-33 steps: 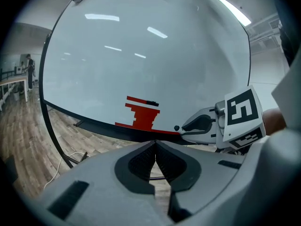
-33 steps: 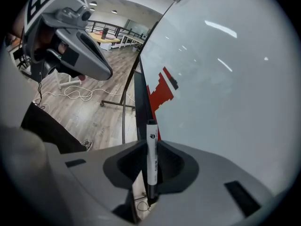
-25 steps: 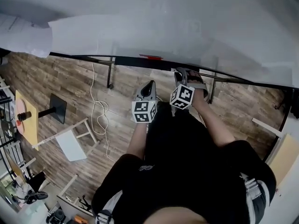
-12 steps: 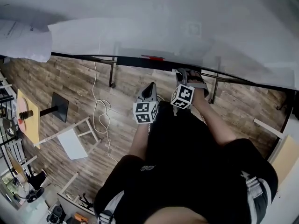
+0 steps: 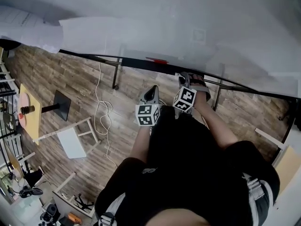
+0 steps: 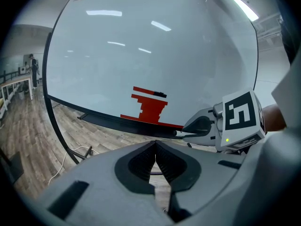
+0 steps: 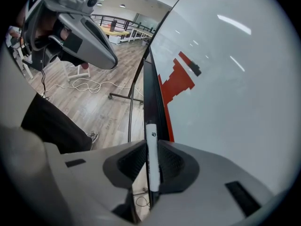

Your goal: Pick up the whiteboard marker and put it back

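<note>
Marker (image 7: 151, 138) stays clamped in the fingers of our right gripper (image 7: 151, 146); left gripper (image 6: 155, 146) fingers together, empty. Both hands barely shifted, so we judge placement onto the whiteboard tray (image 7: 151, 98) is pending.

Grippers: two, the left gripper (image 6: 155, 147) and the right gripper (image 7: 151, 145), side by side.
Marker (image 7: 152, 164): one, white.
Whiteboard (image 6: 155, 41): one, on the far side.
Red patch (image 6: 150, 108): one, on the whiteboard.
Cable (image 5: 100, 91): one, white, on the floor at left.
Person (image 5: 188, 173): one, seen from above.
</note>
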